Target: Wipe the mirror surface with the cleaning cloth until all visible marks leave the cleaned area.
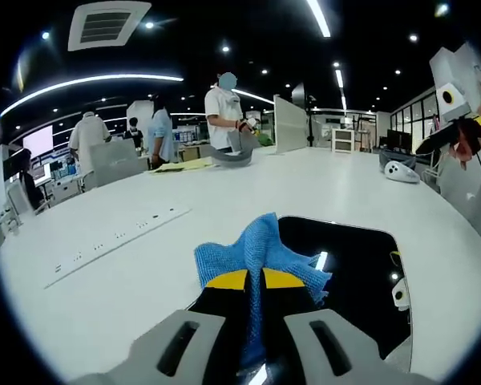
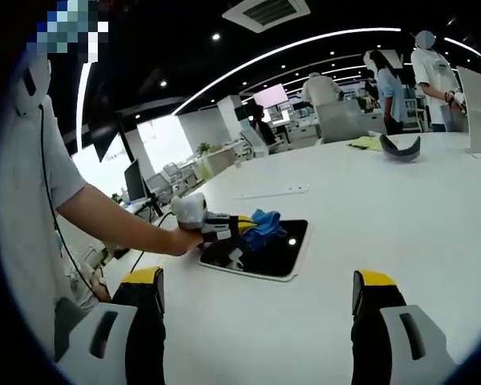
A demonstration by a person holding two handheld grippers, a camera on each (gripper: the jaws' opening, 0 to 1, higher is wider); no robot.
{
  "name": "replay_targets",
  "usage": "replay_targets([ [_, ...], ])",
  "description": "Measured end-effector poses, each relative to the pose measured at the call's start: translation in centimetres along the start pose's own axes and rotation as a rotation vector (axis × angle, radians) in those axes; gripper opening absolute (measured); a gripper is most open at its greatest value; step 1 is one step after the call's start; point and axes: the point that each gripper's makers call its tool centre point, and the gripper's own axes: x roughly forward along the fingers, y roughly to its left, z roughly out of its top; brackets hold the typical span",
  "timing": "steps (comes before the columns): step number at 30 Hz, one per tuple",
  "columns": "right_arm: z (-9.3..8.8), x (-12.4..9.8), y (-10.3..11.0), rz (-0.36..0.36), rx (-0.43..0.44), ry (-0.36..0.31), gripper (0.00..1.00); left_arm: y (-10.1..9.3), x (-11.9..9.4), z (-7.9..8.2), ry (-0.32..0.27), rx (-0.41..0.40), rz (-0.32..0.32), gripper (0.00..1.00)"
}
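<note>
Left gripper (image 1: 255, 282) is clenched on the blue cleaning cloth (image 1: 260, 253), bottom centre of the left gripper view, at the mirror (image 1: 349, 277) edge. Right gripper (image 2: 256, 301) hangs released, low in its view, well back from the mirror on the white table (image 2: 401, 208). Risk, I'd say: a bunched cloth skips marks, or shoves the mirror sideways.
</note>
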Motion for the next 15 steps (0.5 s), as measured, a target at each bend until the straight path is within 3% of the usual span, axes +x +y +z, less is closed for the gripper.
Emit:
replay_targets([
  [15,-0.45,0.02,0.01,0.0,0.006,0.01,0.97,0.6,0.24,0.02,-0.001,-0.001,0.017,0.03],
])
